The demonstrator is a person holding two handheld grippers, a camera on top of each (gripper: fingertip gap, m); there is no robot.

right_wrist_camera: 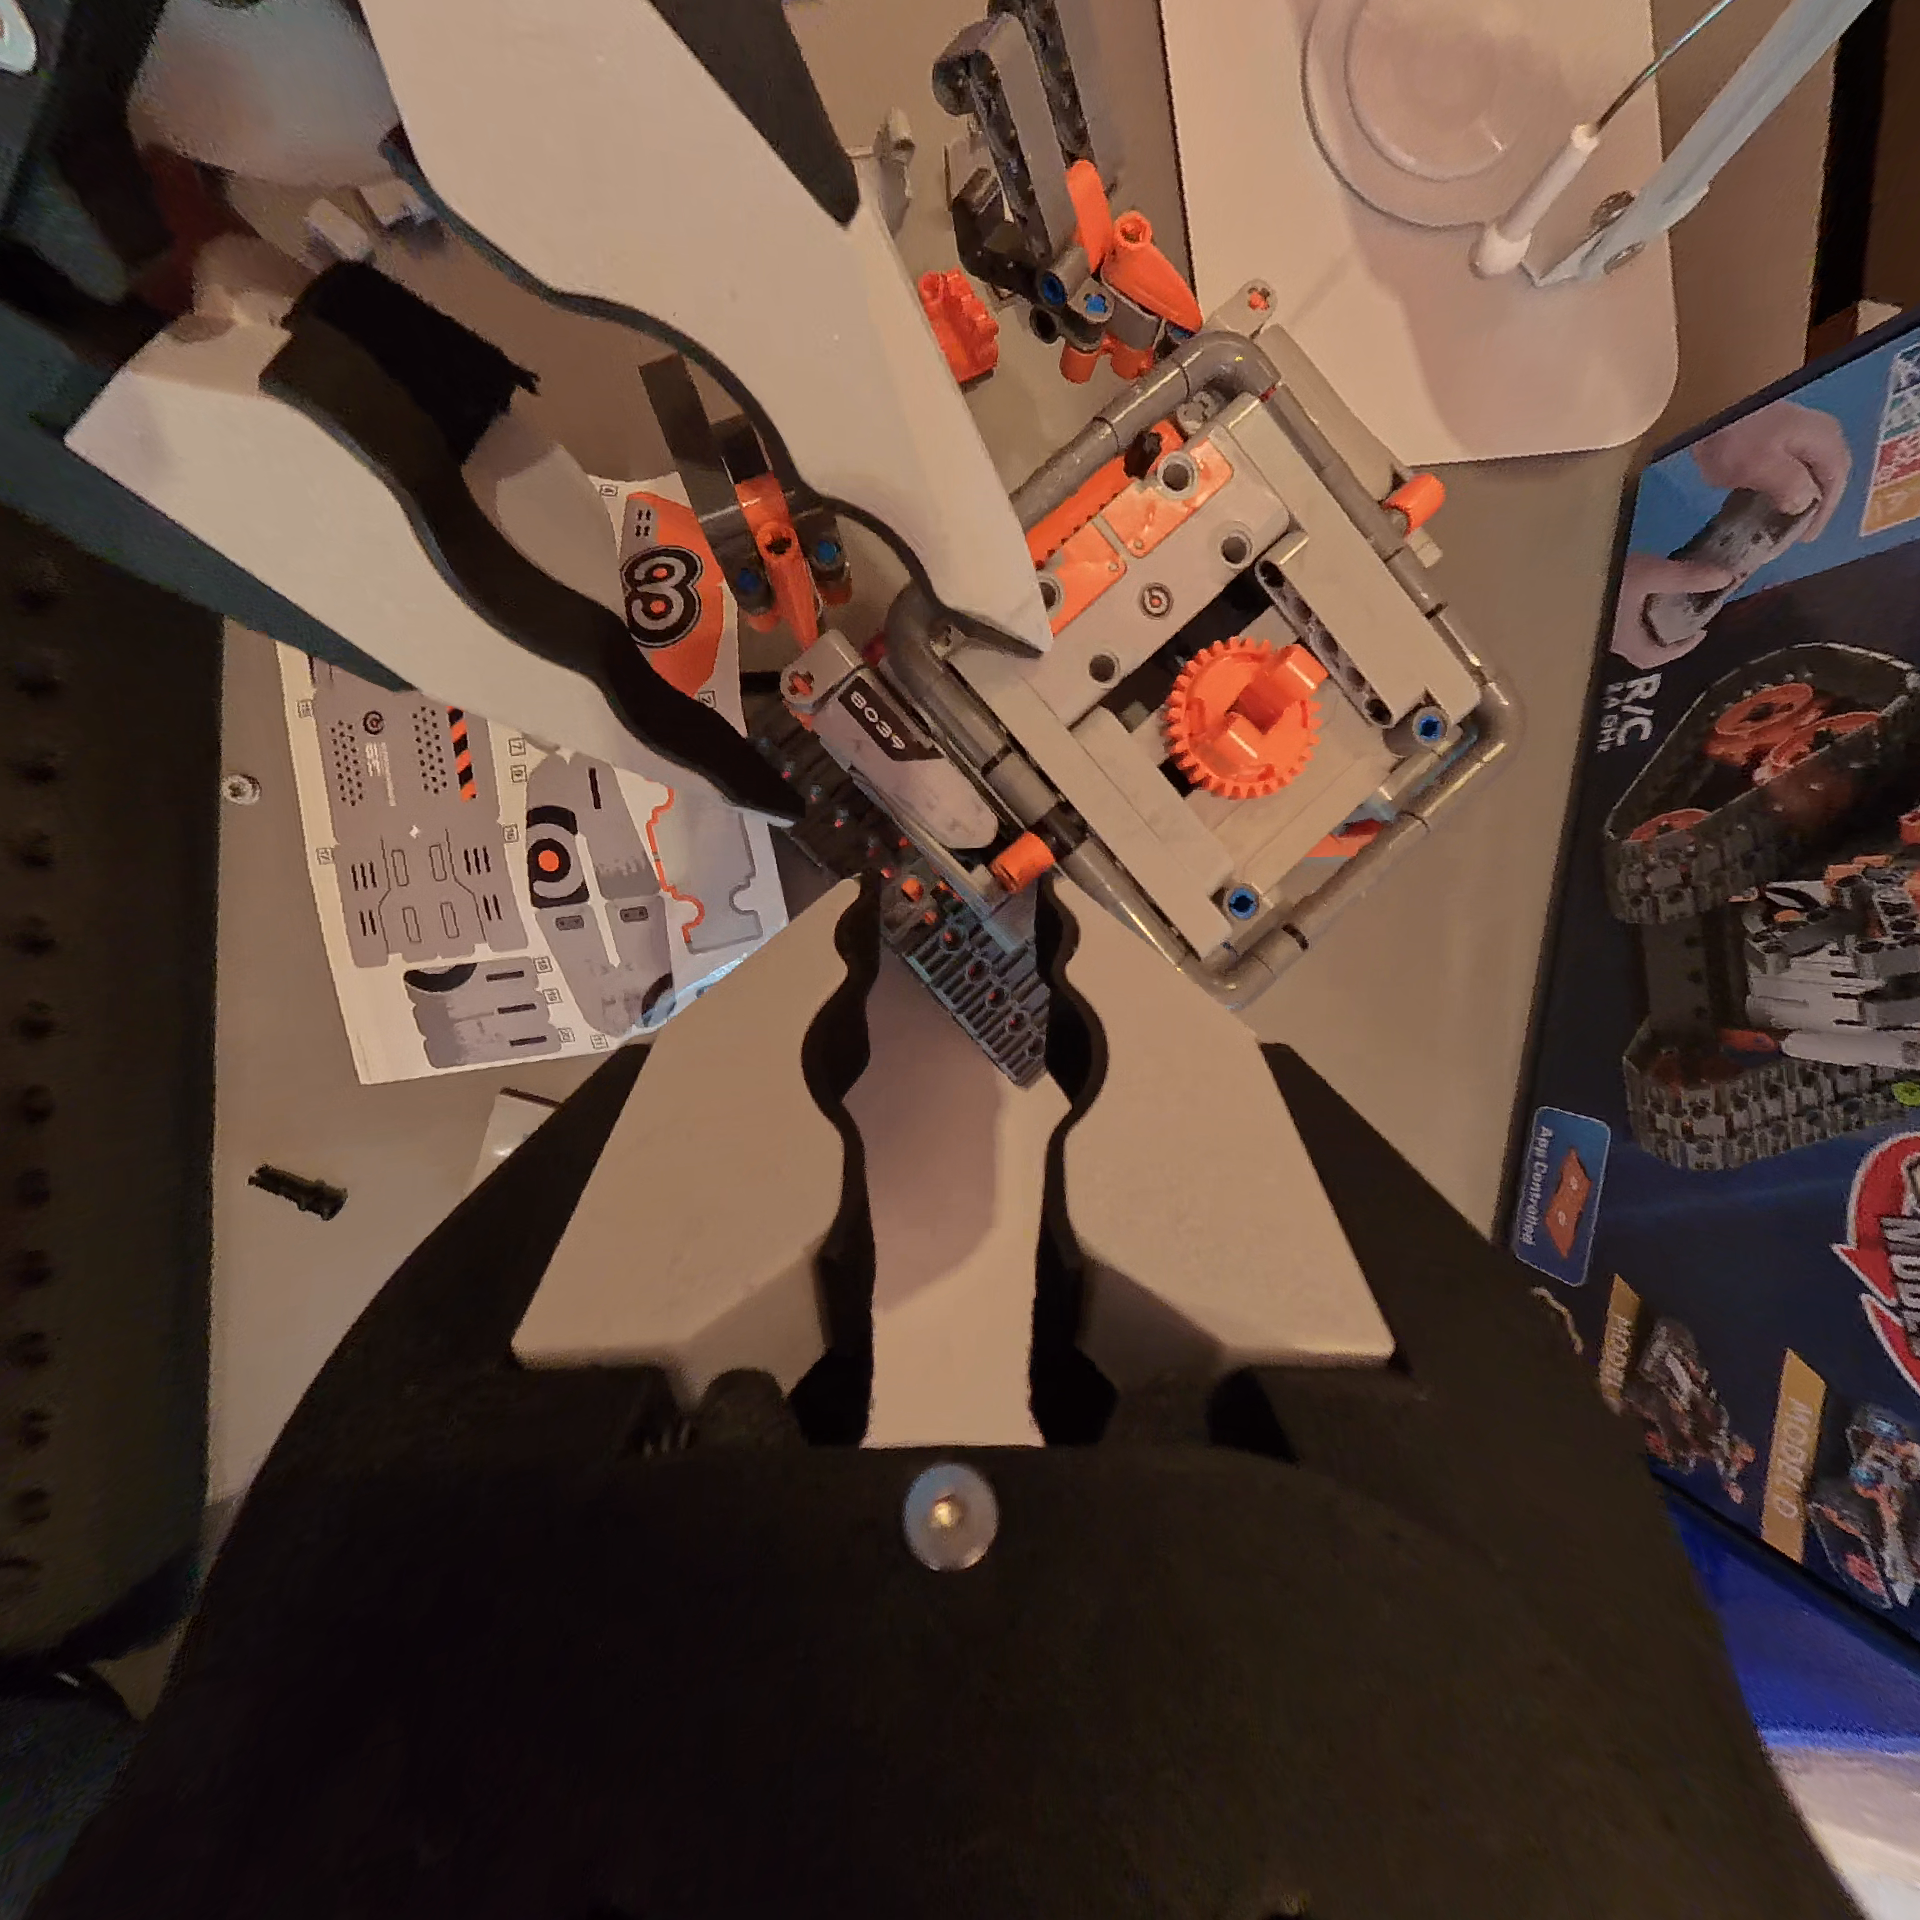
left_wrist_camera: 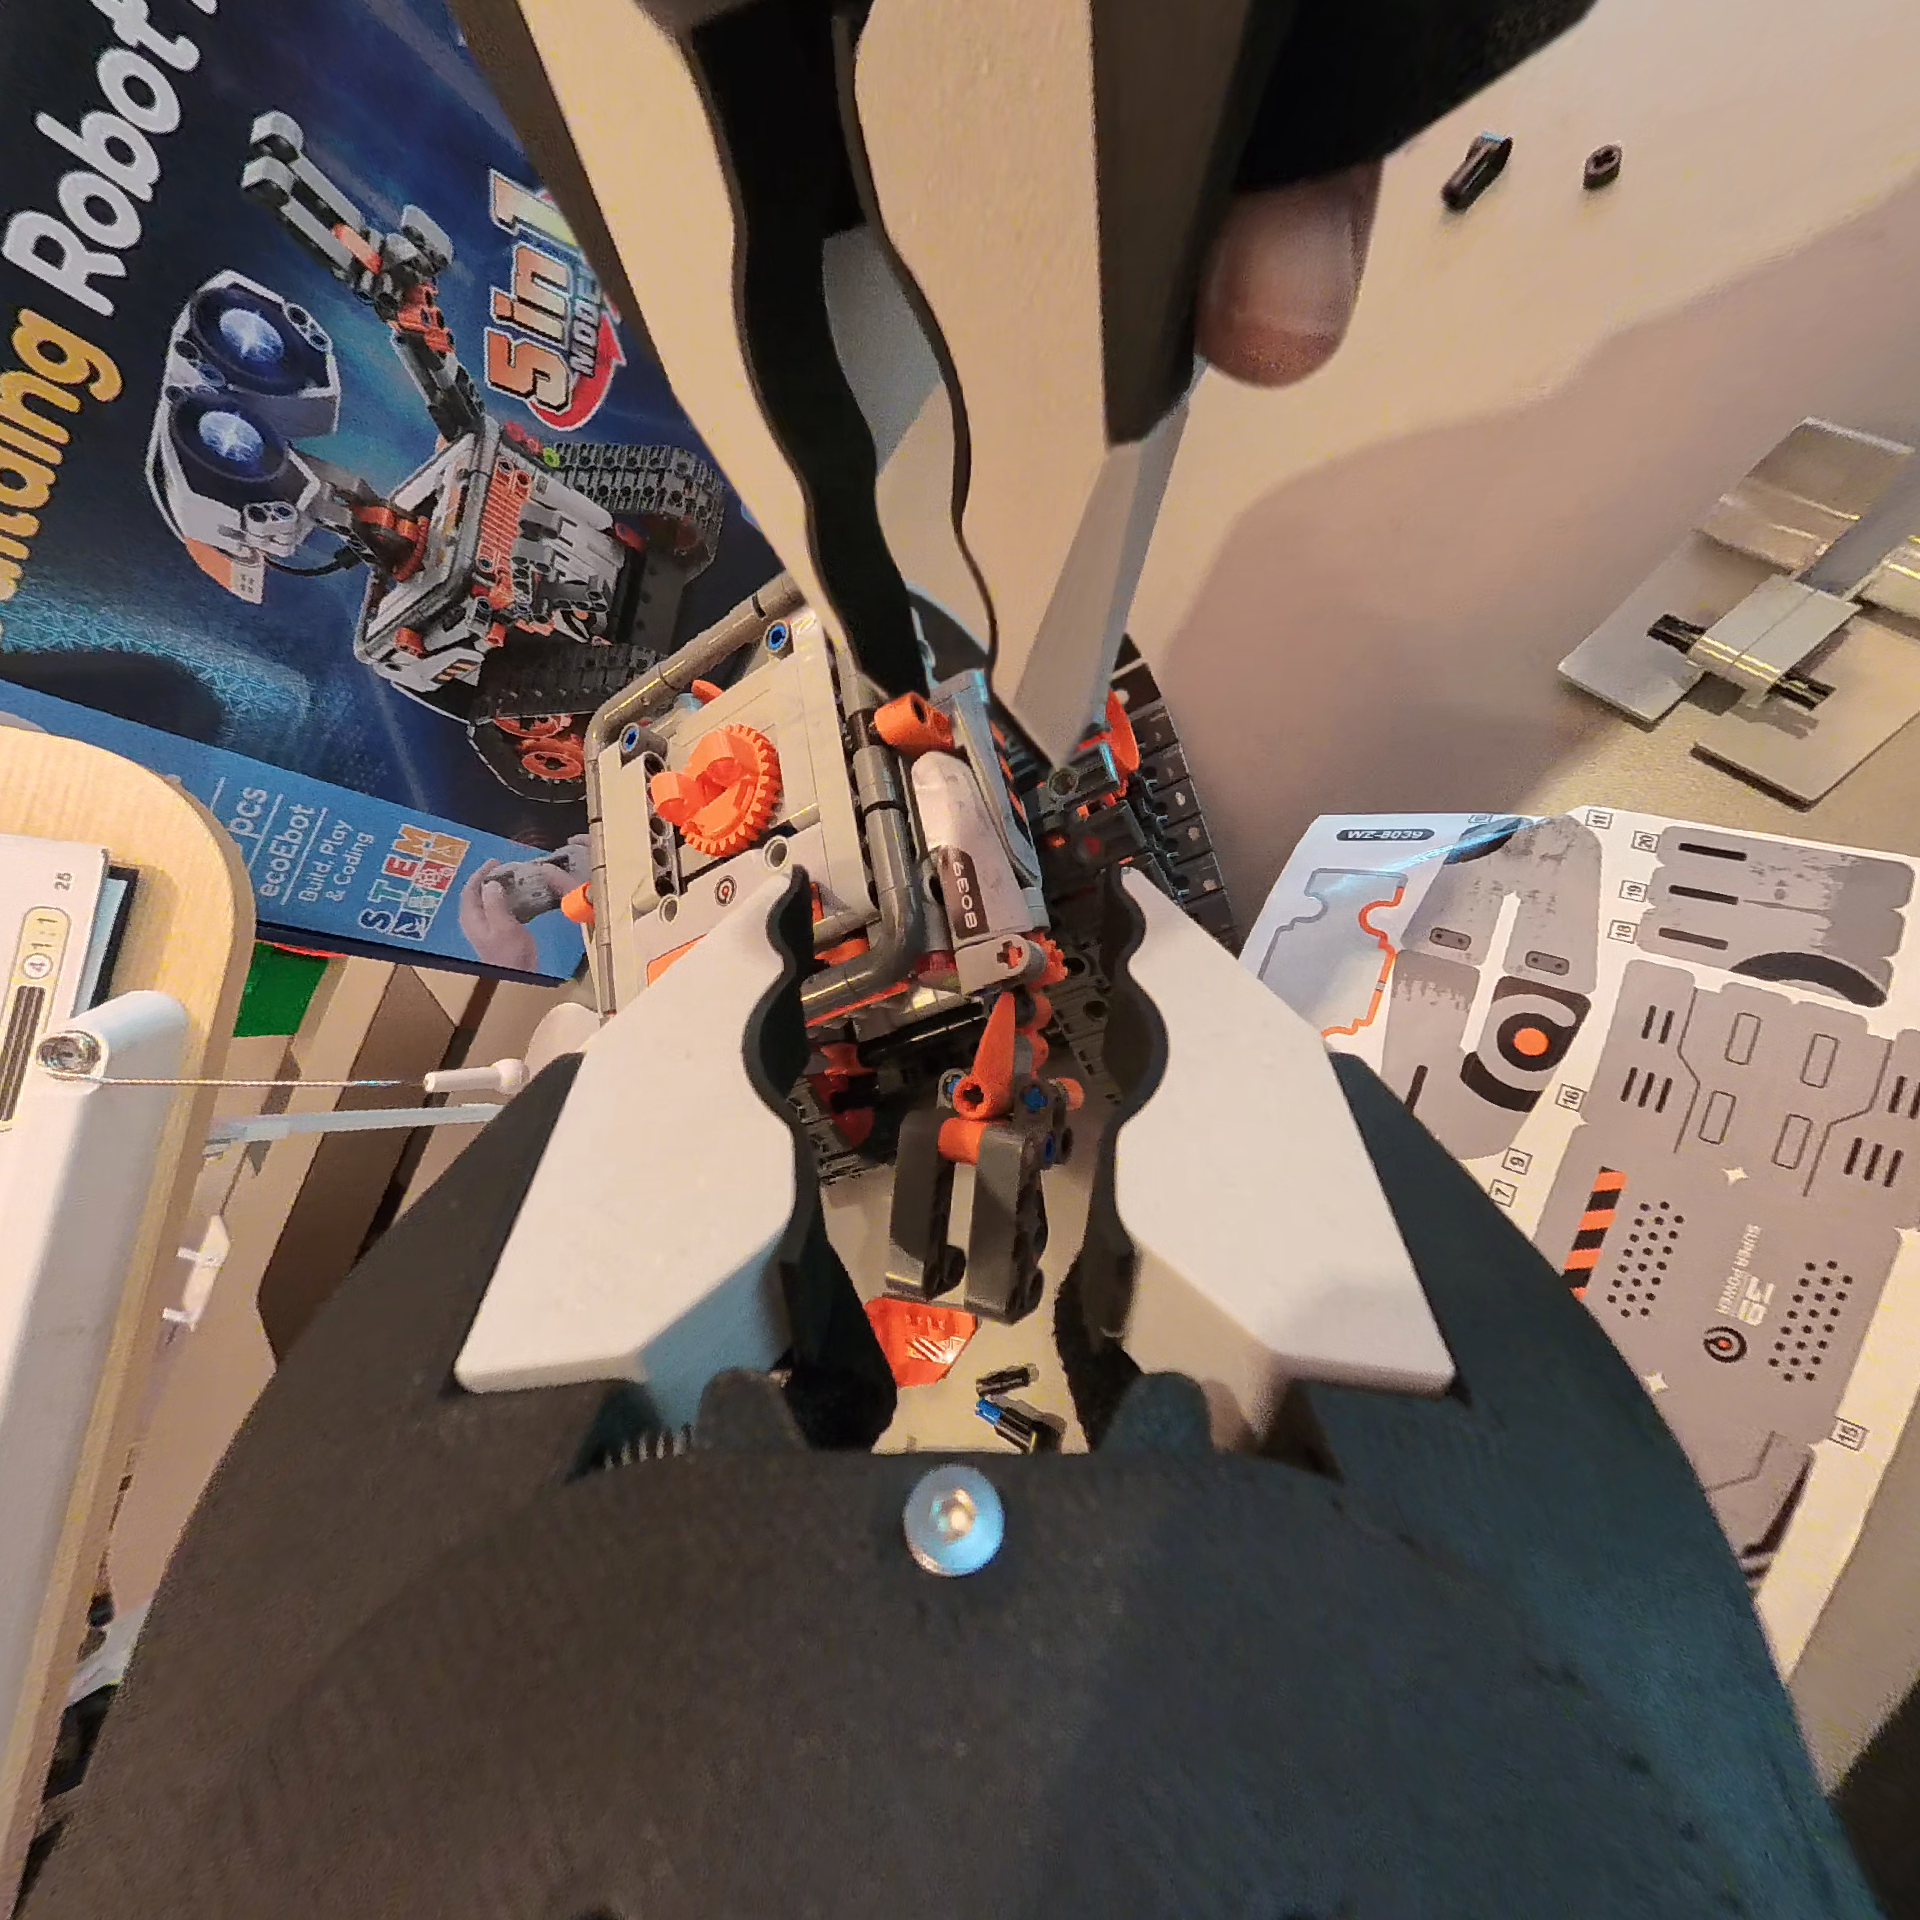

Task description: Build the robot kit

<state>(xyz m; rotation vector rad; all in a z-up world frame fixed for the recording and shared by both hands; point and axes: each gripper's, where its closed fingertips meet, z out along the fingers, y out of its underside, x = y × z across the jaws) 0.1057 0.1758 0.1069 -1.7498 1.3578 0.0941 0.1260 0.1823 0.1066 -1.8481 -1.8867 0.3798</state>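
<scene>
A grey and orange brick robot model (left_wrist_camera: 727, 790) (right_wrist_camera: 1195, 727) with black tracks stands on the grey table. My left gripper (left_wrist_camera: 958, 883) is closed across its side pod and bent grey pipe; in the right wrist view it (right_wrist_camera: 914, 727) reaches in from the upper left. My right gripper (right_wrist_camera: 953, 888) grips the model's track end (right_wrist_camera: 977, 987); in the left wrist view it (left_wrist_camera: 977, 717) comes down from above, and a person's fingertip (left_wrist_camera: 1288, 291) shows beside it. A small dark grey arm piece (left_wrist_camera: 977, 1195) (right_wrist_camera: 1039, 208) with orange pins lies beside the model.
A blue kit box (left_wrist_camera: 312, 416) (right_wrist_camera: 1766, 935) lies beside the model. A sticker sheet (left_wrist_camera: 1662, 1091) (right_wrist_camera: 499, 862) lies on the other side. Loose black pins (left_wrist_camera: 1475, 166) (right_wrist_camera: 296, 1190), an orange piece (left_wrist_camera: 920, 1340) (right_wrist_camera: 956, 322), a metal bracket (left_wrist_camera: 1756, 613) and a white tray (right_wrist_camera: 1507, 395) lie around. Both grippers' tips are close together, under 4 cm apart.
</scene>
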